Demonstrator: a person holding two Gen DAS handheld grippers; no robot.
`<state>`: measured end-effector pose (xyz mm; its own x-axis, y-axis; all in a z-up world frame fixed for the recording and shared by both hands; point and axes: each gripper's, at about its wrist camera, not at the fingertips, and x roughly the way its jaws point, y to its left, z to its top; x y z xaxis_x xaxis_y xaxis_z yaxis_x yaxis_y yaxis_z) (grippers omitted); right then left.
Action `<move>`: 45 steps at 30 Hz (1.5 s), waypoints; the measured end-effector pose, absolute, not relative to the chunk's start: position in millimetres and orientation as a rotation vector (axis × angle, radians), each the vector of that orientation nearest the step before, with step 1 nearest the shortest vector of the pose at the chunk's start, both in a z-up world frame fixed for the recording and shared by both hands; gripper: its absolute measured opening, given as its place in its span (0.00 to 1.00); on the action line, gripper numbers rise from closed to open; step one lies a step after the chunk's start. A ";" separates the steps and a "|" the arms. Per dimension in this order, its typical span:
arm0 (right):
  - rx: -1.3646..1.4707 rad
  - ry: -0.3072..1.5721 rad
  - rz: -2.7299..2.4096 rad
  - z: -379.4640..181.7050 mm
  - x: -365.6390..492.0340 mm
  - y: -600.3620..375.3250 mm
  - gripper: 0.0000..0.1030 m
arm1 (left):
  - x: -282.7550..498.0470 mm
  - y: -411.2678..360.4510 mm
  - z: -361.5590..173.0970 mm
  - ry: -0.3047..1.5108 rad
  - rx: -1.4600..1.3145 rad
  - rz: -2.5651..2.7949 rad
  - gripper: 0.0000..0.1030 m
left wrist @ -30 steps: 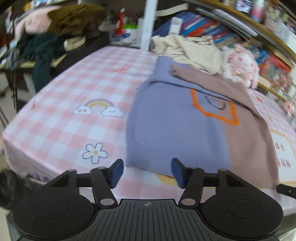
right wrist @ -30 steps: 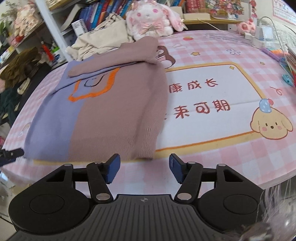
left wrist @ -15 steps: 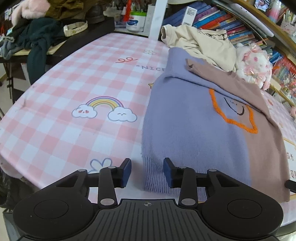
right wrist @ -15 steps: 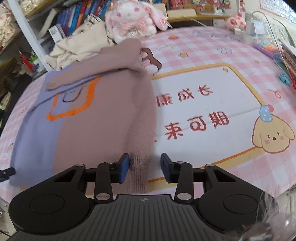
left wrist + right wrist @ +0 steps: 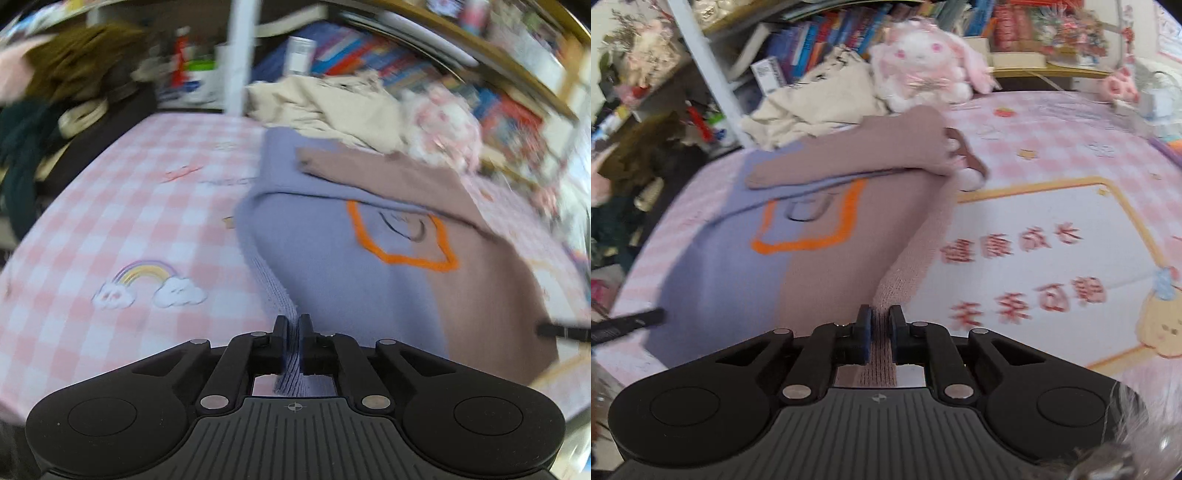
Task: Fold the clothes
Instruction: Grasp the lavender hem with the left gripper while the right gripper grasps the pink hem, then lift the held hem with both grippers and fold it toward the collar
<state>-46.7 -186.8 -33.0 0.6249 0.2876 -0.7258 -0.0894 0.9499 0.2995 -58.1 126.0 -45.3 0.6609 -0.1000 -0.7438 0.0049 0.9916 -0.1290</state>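
Your left gripper is clenched on the lilac hem corner of the sweater, which lies flat on the checked bench. Both sleeves are already folded across the chest. Your right gripper pinches the mauve hem corner. Judged remaining: carrying the hem up to the shoulders, then the cream garment beyond.

Cluttered home room: bookshelves, plush rabbit, piled clothes.
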 end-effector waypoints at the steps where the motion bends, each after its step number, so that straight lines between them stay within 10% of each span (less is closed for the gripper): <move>1: 0.265 0.880 0.224 -34.2 -43.9 -185.9 0.11 | -55.9 124.1 -48.7 0.868 -0.106 -0.058 0.11; 6: 0.305 0.939 0.198 -44.8 -40.1 -190.2 0.34 | -54.9 136.0 -56.4 0.913 -0.157 -0.054 0.20; 23: 0.490 0.931 0.132 -61.0 41.4 -237.3 0.42 | -22.6 176.4 -71.3 0.955 -0.419 -0.048 0.26; 45: 0.360 1.042 0.188 -66.4 -40.6 -223.4 0.08 | -37.9 178.8 -73.7 0.993 -0.488 -0.091 0.26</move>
